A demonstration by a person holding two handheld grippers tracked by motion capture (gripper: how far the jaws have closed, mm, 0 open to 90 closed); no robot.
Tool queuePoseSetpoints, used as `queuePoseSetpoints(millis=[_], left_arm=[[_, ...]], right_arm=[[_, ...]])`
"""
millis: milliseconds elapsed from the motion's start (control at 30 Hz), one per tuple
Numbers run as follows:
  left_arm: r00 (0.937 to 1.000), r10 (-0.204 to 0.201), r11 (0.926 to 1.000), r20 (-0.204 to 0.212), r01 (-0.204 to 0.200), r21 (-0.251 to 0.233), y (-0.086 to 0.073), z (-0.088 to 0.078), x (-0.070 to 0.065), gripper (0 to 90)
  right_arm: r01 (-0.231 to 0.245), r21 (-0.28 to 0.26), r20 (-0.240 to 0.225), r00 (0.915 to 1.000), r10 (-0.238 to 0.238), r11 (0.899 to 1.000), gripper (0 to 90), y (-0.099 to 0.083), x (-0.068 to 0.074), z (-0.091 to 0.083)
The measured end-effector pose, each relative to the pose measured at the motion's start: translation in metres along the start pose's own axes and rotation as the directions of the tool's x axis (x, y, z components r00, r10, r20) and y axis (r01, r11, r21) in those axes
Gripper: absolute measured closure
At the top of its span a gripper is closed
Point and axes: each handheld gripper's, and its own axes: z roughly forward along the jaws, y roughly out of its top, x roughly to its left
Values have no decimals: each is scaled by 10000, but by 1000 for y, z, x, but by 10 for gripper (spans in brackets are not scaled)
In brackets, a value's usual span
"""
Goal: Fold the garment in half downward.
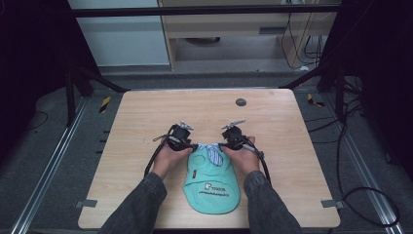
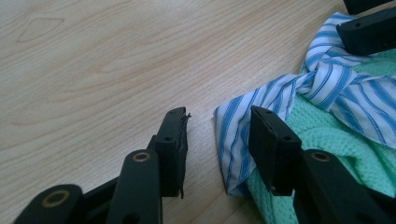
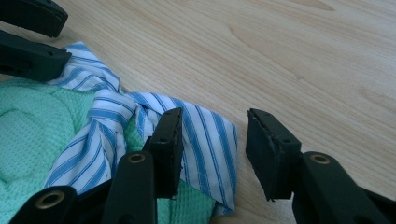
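Observation:
A small mint-green knit garment [image 1: 212,183] with white print lies flat near the table's front edge. Its blue-and-white striped collar [image 1: 210,150], knotted like a tie, points away from the person. My left gripper [image 1: 191,146] sits at the collar's left end and my right gripper [image 1: 222,145] at its right end, each held in a hand. In the left gripper view the jaws [image 2: 219,116] stand open, with the striped collar corner [image 2: 233,140] lying between them. In the right gripper view the open jaws [image 3: 215,114] straddle the other collar tip [image 3: 210,149], without pinching it.
The garment rests on a light wooden table [image 1: 146,112]. A small dark round disc [image 1: 240,102] sits near its far edge. Cables [image 1: 360,195] and metal rails run along the floor on both sides. Bare wood surrounds the garment.

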Motion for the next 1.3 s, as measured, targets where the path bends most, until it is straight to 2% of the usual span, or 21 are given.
queuePoseSetpoints(millis=[133, 300, 400, 500, 600, 667, 867, 1100, 1167, 1300], left_arm=[[10000, -52, 10000, 5, 52, -45, -2, 2, 0, 558], [9999, 107, 9999, 11, -107, -50, -2, 2, -1, 553], [9997, 239, 9997, 71, -239, -42, -3, 1, -2, 559], [9992, 339, 9994, 221, -338, -75, -3, 1, -4, 620], [9979, 438, 9990, 478, -436, -50, -3, 1, -6, 719], [9971, 466, 9989, 594, -464, -50, -4, 1, -7, 774], [9960, 472, 9988, 759, -463, -141, -5, 1, -8, 825], [9948, 532, 9986, 867, -533, -19, -5, -1, -8, 871], [9943, 652, 9978, 842, -662, 92, -3, -2, -8, 872], [9936, 823, 9966, 771, -827, 15, 0, -7, -9, 875]], right_arm=[[-36, 59, -72, 10000, 36, 10000, 561, -2, 0, 1], [-75, 86, -224, 9997, 77, 9999, 580, -4, -1, 0], [7, 162, -355, 9994, -1, 9999, 622, -4, 0, 0], [156, 240, -476, 9988, -144, 9996, 677, -5, 1, -1], [159, 301, -631, 9979, -140, 9994, 735, -5, 3, -2], [361, 343, -661, 9972, -337, 9988, 787, -6, 4, -3], [495, 306, -697, 9964, -473, 9983, 818, -7, 6, -3], [744, 224, -597, 9955, -729, 9970, 836, -9, 8, -6], [866, 135, -586, 9946, -857, 9961, 838, -9, 8, -7], [906, -4, -616, 9940, -905, 9959, 838, -9, 8, -14]])
